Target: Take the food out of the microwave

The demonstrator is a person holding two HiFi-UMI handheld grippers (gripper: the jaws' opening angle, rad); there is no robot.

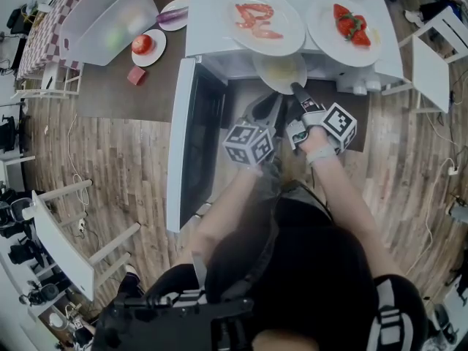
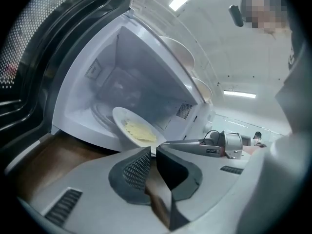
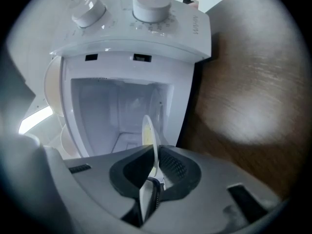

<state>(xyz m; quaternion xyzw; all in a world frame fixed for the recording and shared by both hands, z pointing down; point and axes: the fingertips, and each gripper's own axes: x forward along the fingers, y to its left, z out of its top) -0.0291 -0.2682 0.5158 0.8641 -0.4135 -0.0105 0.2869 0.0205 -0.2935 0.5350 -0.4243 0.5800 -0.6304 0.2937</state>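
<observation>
Two grippers meet on one white plate point(image 1: 278, 73) of pale yellow food point(image 2: 138, 129). The plate sits at the mouth of the open microwave point(image 1: 212, 20) and juts past its front edge. The right gripper point(image 3: 157, 147) holds the plate. Its jaws are drawn narrow on the rim, which runs edge-on between the pads in the right gripper view. The left gripper point(image 2: 153, 149) comes in just beside it, and its jaws are also nearly together, pinching the plate's near rim at their very tips. In the left gripper view the plate tilts over the sill of the white cavity.

The microwave door point(image 1: 186, 145) stands swung out to the left in the head view. Two more plates rest on top of the microwave, one with red strips point(image 1: 292, 39) and one with red pieces point(image 1: 325, 39). The right gripper view shows two dials point(image 3: 152, 4) on the front panel. On the brown counter point(image 1: 110, 93) to the left are a clear tub point(image 1: 110, 17) and a small plate with a tomato point(image 1: 141, 44).
</observation>
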